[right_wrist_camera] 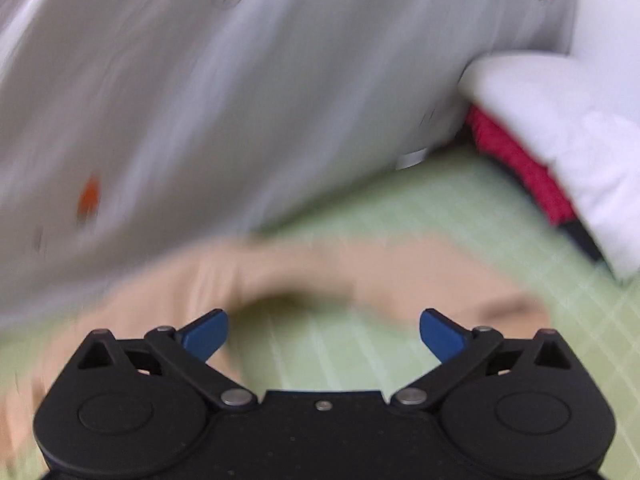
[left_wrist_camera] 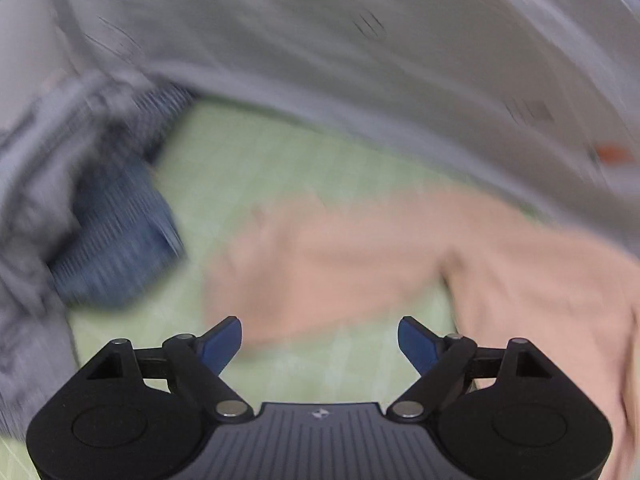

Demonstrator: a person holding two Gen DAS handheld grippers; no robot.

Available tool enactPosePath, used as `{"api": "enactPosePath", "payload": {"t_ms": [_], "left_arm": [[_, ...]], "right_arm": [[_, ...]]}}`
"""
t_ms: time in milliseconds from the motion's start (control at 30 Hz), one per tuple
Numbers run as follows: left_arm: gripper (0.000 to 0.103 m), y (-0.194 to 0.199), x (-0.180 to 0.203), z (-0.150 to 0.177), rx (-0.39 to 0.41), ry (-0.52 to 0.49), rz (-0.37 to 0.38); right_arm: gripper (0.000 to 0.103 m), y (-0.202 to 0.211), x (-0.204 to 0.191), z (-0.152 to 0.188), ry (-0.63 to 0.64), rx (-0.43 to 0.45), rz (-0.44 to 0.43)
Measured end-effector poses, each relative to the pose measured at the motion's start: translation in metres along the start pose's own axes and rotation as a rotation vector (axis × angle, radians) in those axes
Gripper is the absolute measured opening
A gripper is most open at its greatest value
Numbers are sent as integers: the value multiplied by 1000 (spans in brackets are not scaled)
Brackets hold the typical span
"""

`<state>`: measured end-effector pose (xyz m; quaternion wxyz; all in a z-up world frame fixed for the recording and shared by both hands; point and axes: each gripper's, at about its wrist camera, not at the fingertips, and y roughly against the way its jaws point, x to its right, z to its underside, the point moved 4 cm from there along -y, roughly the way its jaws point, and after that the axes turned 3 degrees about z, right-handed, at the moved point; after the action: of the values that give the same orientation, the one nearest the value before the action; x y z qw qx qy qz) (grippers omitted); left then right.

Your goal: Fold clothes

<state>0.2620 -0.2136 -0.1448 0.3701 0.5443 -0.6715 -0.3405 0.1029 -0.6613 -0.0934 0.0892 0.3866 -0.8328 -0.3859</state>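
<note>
A pale grey wall or panel (left_wrist_camera: pixel 320 40) is filling the top of both blurred views, and below it a light green gridded mat (left_wrist_camera: pixel 280 152) is covering the bench. On that mat a peach-coloured garment (left_wrist_camera: pixel 340 256) is lying spread out, its long axis running roughly left to right across both cameras. In the left wrist view it is stretching from just ahead of the claw out to the right edge; in the right wrist view the same garment (right_wrist_camera: pixel 320 264) is arching from the left edge across the middle, with a bare patch of mat just ahead of the claw.

A heap of blue-and-grey striped clothing (left_wrist_camera: pixel 108 220) is sitting to the left, near the peach piece but apart from it. On the right side, a white folded item (right_wrist_camera: pixel 560 128) is resting over something red (right_wrist_camera: pixel 524 164).

The left claw (left_wrist_camera: pixel 320 340) is spread wide and holding nothing. The right claw (right_wrist_camera: pixel 324 332) is likewise gaping and empty.

The garment is lying directly ahead of both claws and between them. The left claw looks slightly nearer to cloth, with a fabric edge just beyond its blue pads (left_wrist_camera: pixel 222 342); blur is making the exact hem hard to place.
</note>
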Motion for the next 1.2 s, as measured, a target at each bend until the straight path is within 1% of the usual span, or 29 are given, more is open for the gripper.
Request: {"api": "enactPosePath", "payload": {"t_ms": [67,133,233,267,300,333,367,400,433,467,500,533,567,600,700,833,900,933,967,1033,1067,1100,1133,1167,1200], "left_arm": [[86,1,17,27,-65,-42,38],[86,3,33,54,-128,-67,75],[85,4,48,89,-213,-66,117],[84,5,52,100,-239,-64,130],[78,5,56,110,-257,-64,142],[60,5,59,119,-273,-64,154],[48,6,61,126,-284,-62,168],[21,7,63,133,-296,-52,183],[4,7,65,140,-311,-39,203],[6,7,66,146,-318,-24,218],[5,8,67,151,-321,-10,229],[3,10,66,154,-310,-6,229],[2,13,66,155,-301,-11,228],[2,18,65,156,-287,-6,229],[2,47,52,154,-216,30,239],[2,110,29,150,-114,66,233],[2,126,23,158,-100,55,207],[6,135,20,163,-93,49,193],[8,139,18,168,-96,44,176],[22,126,17,187,-169,41,114],[25,121,18,195,-204,67,74],[35,119,18,200,-218,85,60],[49,123,20,205,-211,88,70],[57,129,25,207,-190,87,83],[75,136,31,208,-161,84,92]], "right_arm": [[103,6,-5,29,45,-61,-19],[103,16,-9,54,79,-93,-38],[103,29,-16,89,125,-161,-62],[103,31,-17,98,134,-185,-72],[100,33,-18,105,143,-203,-77],[93,35,-19,112,155,-217,-79],[80,37,-20,118,167,-231,-80],[63,38,-21,123,178,-242,-85],[55,39,-21,126,186,-247,-92],[41,40,-20,129,188,-253,-102],[32,42,-17,130,175,-260,-115],[27,43,-13,131,154,-263,-129],[9,44,-10,132,133,-267,-143],[4,48,-6,131,112,-263,-157],[4,73,6,120,56,-207,-203],[4,141,31,101,-3,-117,-272],[4,168,46,105,-12,-103,-274],[4,175,52,111,3,-115,-261],[5,172,57,123,48,-156,-225],[20,159,64,151,136,-241,-124],[36,156,66,159,156,-260,-92],[47,158,67,161,152,-254,-102],[51,160,68,162,148,-248,-111],[61,162,68,163,145,-242,-121],[80,164,69,165,141,-236,-130]]}}
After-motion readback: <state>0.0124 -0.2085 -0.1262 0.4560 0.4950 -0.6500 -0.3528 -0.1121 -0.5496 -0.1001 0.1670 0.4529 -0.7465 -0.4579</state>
